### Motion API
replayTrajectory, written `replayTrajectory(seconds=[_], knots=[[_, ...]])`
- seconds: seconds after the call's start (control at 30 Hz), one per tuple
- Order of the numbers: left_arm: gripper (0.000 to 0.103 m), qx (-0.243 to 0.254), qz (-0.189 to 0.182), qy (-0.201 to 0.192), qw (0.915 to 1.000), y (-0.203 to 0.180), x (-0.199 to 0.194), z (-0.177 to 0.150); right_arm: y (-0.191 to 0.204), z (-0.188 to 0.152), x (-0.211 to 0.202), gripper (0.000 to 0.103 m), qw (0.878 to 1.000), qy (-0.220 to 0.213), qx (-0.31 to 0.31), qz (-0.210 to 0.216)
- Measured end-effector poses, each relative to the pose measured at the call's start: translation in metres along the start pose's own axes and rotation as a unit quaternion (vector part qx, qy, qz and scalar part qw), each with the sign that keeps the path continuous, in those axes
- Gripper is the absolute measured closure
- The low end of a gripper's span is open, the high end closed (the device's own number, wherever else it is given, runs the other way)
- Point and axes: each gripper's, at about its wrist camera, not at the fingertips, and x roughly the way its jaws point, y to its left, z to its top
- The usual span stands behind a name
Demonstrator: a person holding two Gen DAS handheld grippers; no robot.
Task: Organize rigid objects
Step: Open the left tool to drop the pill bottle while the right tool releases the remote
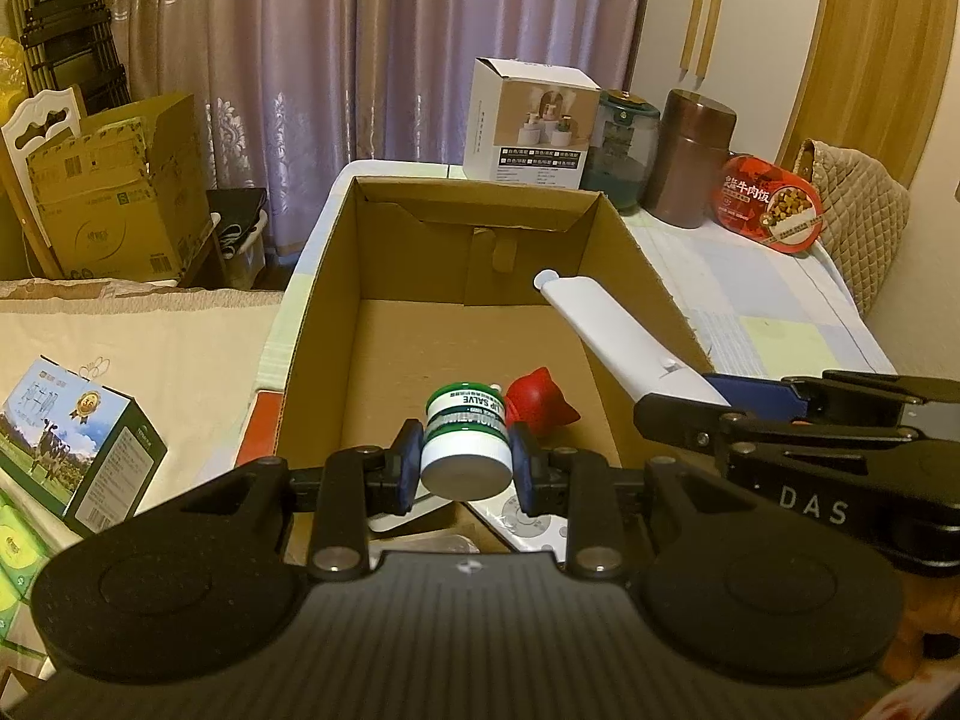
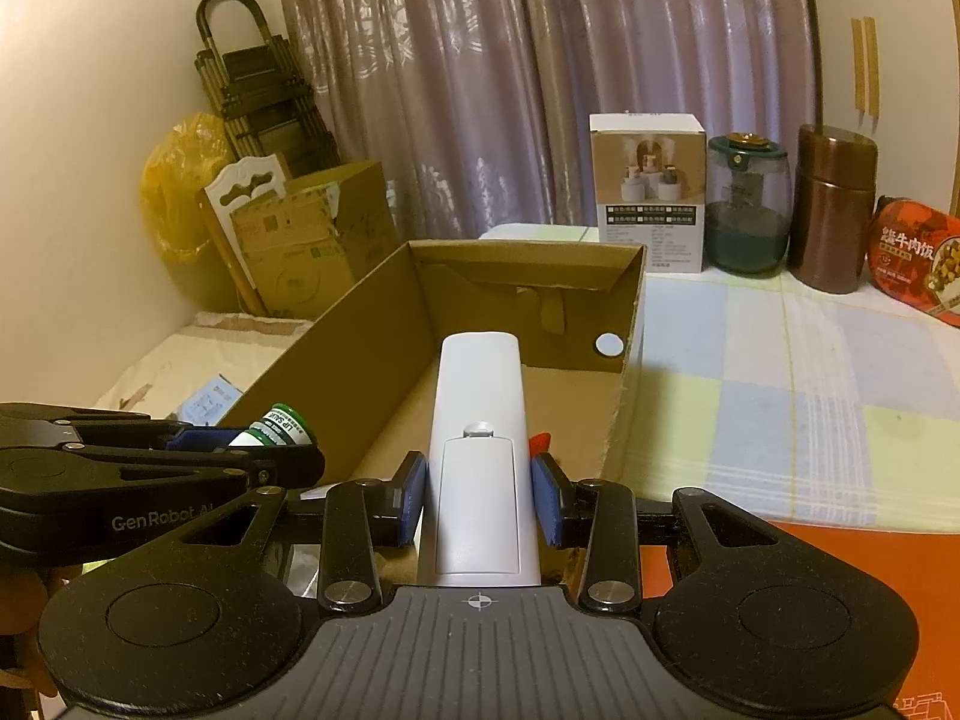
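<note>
Left wrist view: "LIP SALVE" reads upside-down on the green-banded jar point(image 1: 465, 444).

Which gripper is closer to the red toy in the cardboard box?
Left. The left gripper, holding the lip salve jar, is just before the red toy; the right gripper, gripping the white remote, sits farther right.

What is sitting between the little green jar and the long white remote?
A red toy lies in the cardboard box, between the lip salve jar and the white remote. The left wrist view shows it best.
</note>
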Motion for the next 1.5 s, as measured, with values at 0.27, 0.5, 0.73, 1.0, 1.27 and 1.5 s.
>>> replayTrajectory(seconds=[0.27,0.5,0.73,1.0,1.27,1.5], knots=[[0.077,-0.001,0.000,0.001,1.0000,0.001,0.003,0.000,0.000,0.000,0.000,0.068,1.000,0.000,0.000,0.000],[0.077,-0.003,-0.002,0.001,1.0000,0.002,0.005,-0.001,0.001,-0.001,0.001,0.068,1.000,-0.001,0.000,-0.001],[0.068,-0.012,0.005,-0.008,0.9999,0.005,0.005,0.001,0.000,0.000,0.001,0.068,1.000,-0.001,0.000,0.000],[0.068,-0.015,0.010,-0.014,0.9997,0.009,-0.001,-0.001,0.000,-0.001,0.002,0.068,1.000,0.000,-0.001,0.001],[0.068,-0.018,0.008,-0.015,0.9997,0.010,-0.002,-0.002,0.000,-0.001,0.002,0.068,1.000,0.000,-0.001,0.001],[0.068,-0.017,0.008,-0.017,0.9997,0.009,-0.003,-0.001,0.000,-0.001,0.002,0.068,1.000,0.000,-0.001,0.001]])
